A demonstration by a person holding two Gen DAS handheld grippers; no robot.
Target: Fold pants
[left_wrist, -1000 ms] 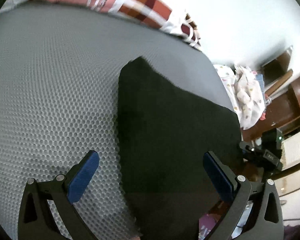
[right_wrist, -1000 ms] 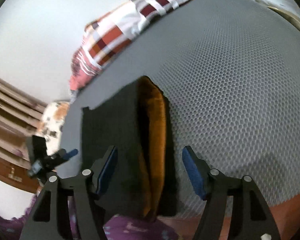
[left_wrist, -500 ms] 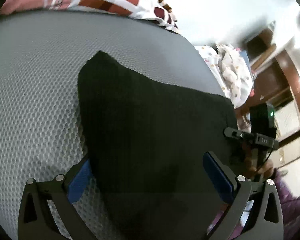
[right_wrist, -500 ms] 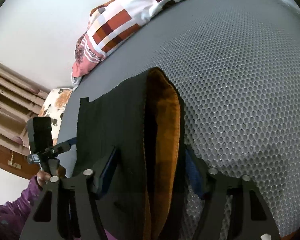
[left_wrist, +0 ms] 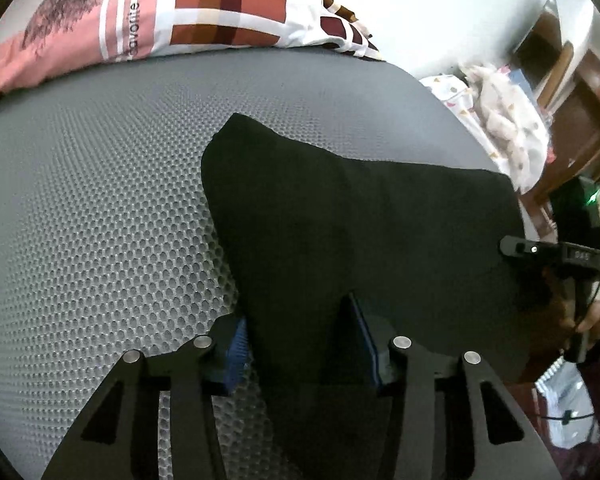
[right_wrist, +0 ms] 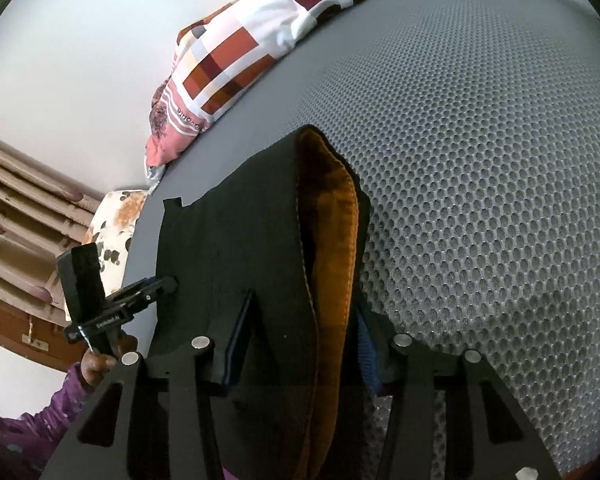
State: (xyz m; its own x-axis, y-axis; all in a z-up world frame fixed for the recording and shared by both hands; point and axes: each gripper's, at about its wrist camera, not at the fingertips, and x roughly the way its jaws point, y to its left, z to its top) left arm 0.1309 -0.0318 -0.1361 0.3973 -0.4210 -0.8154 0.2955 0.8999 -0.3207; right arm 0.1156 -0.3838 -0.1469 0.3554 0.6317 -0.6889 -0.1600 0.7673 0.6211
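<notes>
**Two hand-held grippers pinch the near edge of black pants on a bed**

A pair of black pants (left_wrist: 352, 232) lies on a grey honeycomb-mesh bed (left_wrist: 92, 208), already doubled into a thick, roughly rectangular bundle. Its near edge hangs toward the person at the bed's front.

The left hand-held gripper (left_wrist: 300, 344) has its blue-padded fingers drawn in around a ridge of the black fabric, pinching it at one near corner. The right hand-held gripper (right_wrist: 300, 344) does the same at the other corner, where the waistband gapes to show an orange-brown lining (right_wrist: 332, 232); its fingers close on the layered cloth on either side of that opening. Each gripper is also visible, small, at the edge of the other's view, so they hold opposite ends of the same edge. Holding both corners this way probably lets the person lift the edge evenly and carry it over the rest of the pants for another fold, without the layers sliding apart.

A checked red, pink and white pillow (left_wrist: 188, 20) rests at the far end of the bed, well apart from the pants. Beyond the bed's side are a heap of pale spotted cloth (left_wrist: 504, 120) and wooden furniture (left_wrist: 572, 92). Nothing lies on the mesh between the pants and the pillow, so the fold path looks unobstructed.
</notes>
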